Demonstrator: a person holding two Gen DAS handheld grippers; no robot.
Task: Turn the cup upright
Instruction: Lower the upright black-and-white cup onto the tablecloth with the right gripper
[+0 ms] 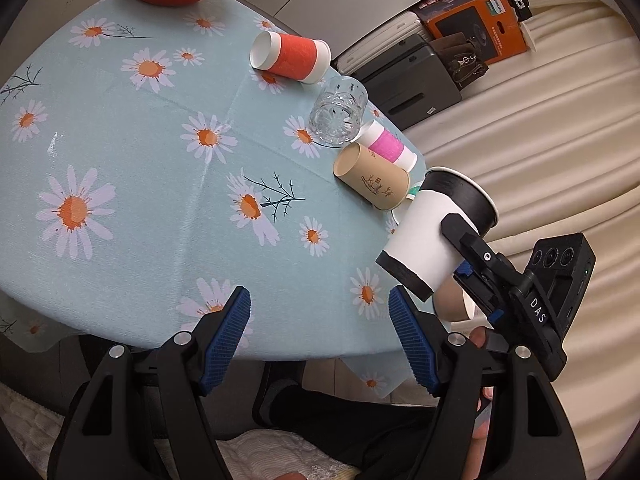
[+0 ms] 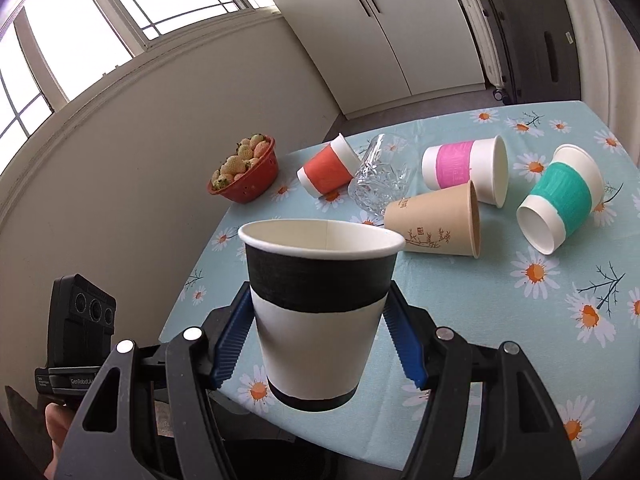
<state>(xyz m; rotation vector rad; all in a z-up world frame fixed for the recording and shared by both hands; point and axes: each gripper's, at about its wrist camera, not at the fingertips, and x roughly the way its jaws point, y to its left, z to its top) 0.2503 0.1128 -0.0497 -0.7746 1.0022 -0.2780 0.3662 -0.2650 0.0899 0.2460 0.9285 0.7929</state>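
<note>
My right gripper (image 2: 316,344) is shut on a black-and-white paper cup (image 2: 316,304), held mouth up a little above the table's near edge. In the left wrist view the same cup (image 1: 432,236) hangs tilted in the right gripper (image 1: 452,232) over the table's right edge. My left gripper (image 1: 320,332) is open and empty above the table's front edge. On the daisy tablecloth (image 2: 540,320) lie a tan cup (image 2: 436,224), a pink-banded cup (image 2: 464,168), a teal-banded cup (image 2: 560,200), an orange-banded cup (image 2: 328,172) and a glass tumbler (image 2: 380,176), all on their sides.
A red bowl of pale strawberries (image 2: 246,174) stands at the table's far left corner. Suitcases (image 2: 520,40) and a white cabinet (image 2: 380,20) stand behind the table. A cream cushioned surface (image 1: 540,140) lies right of the table in the left wrist view.
</note>
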